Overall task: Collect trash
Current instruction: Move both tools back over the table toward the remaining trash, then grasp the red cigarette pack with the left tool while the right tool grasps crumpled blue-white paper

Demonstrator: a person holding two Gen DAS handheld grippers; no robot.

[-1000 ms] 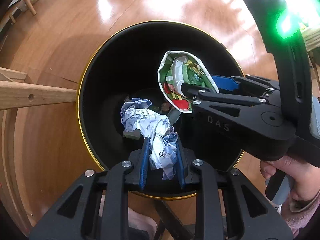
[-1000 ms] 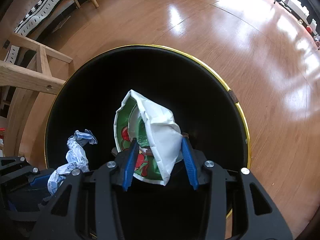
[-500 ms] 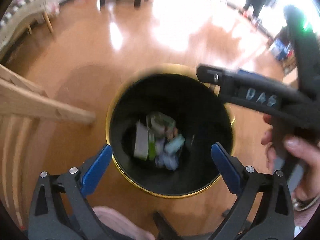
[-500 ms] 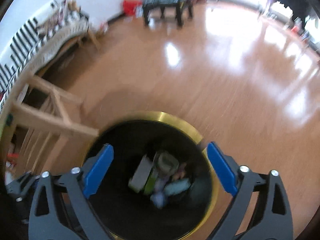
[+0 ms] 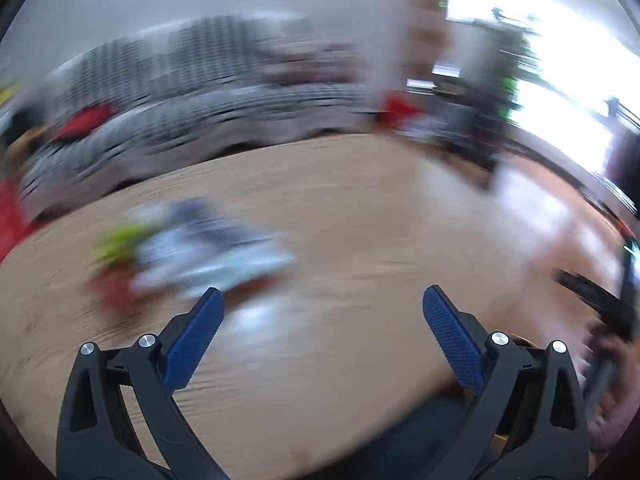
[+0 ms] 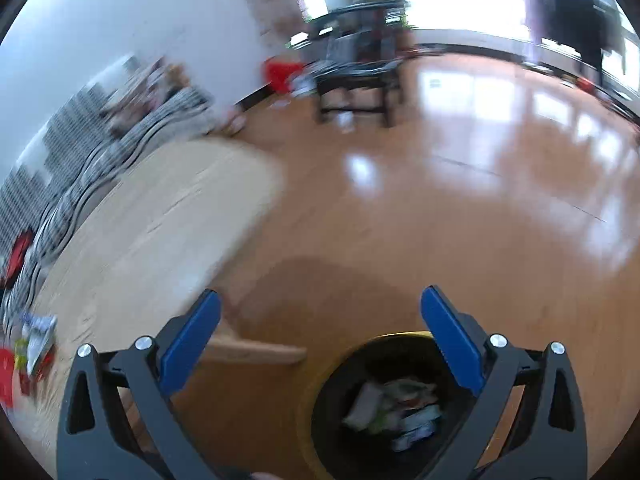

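My left gripper [image 5: 322, 324] is open and empty above a light wooden table [image 5: 360, 208]. A blurred heap of trash wrappers [image 5: 192, 256], white, green and red, lies on the table just beyond its left finger. My right gripper [image 6: 320, 328] is open and empty, high above the black bin with a gold rim [image 6: 320, 384] on the floor. Several wrappers [image 6: 396, 408] lie in the bin. The table's trash also shows at the far left of the right wrist view [image 6: 34, 344].
A striped sofa [image 5: 180, 120] stands behind the table. A dark chair [image 6: 356, 76] stands on the glossy wooden floor [image 6: 480, 200] farther off. The table edge [image 6: 248, 216] lies left of the bin.
Both grippers let go of their trash into the bin, opened wide and lifted away. The left has swung over to the table; the right has risen above the bin.
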